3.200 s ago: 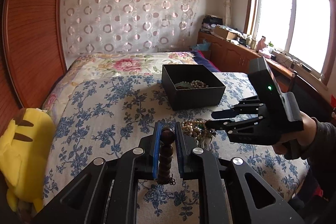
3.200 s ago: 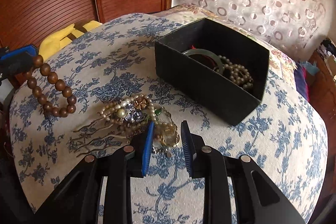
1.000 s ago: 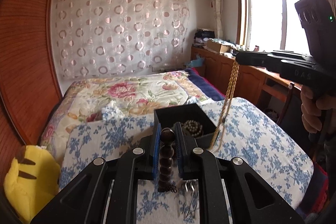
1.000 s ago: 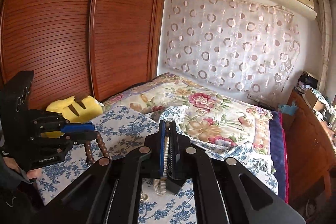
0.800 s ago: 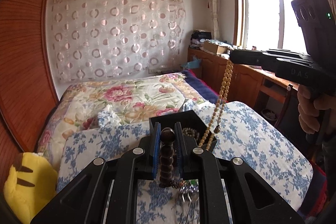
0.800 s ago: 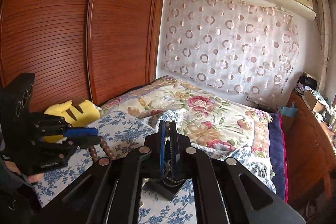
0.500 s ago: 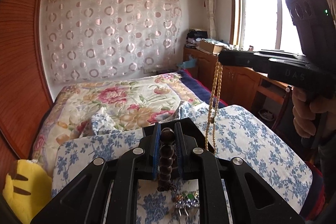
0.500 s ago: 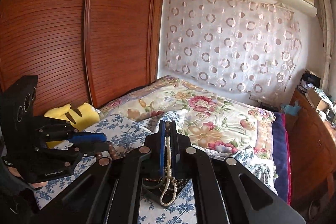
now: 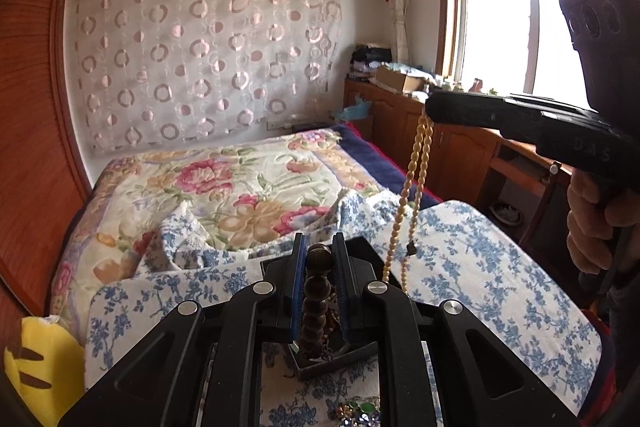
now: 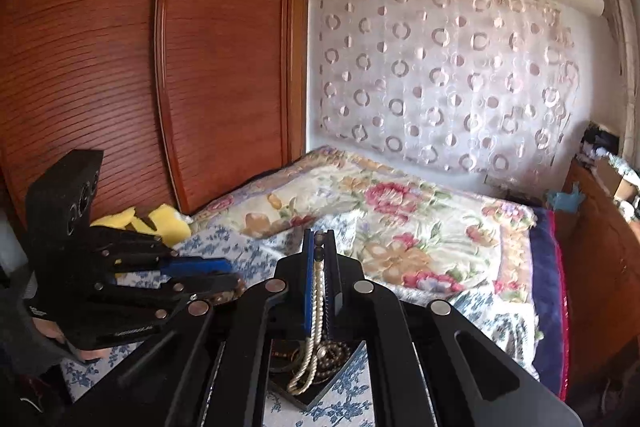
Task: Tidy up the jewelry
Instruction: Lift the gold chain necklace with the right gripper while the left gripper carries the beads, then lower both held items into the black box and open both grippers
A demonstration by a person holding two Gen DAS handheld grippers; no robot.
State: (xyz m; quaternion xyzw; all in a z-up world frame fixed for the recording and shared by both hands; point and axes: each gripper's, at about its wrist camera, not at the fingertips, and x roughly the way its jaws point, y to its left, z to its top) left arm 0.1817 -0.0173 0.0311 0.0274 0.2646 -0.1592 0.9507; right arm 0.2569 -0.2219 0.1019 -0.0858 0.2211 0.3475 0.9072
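My left gripper is shut on a dark wooden bead bracelet, held above the black jewelry box on the blue-flowered bedspread. My right gripper is shut on a long cream bead necklace; its lower loop hangs down into the box onto beads lying inside. In the left wrist view the right gripper is up at the right, with the necklace dangling over the box. In the right wrist view the left gripper is at the left.
Loose jewelry with green stones lies on the bedspread in front of the box. A yellow plush toy sits at the bed's left edge. A wooden wardrobe stands left, low cabinets and a window right.
Both grippers have shifted over the box. The necklace has come down, so its lower end now rests inside the box. Both grippers stay shut on their beads.
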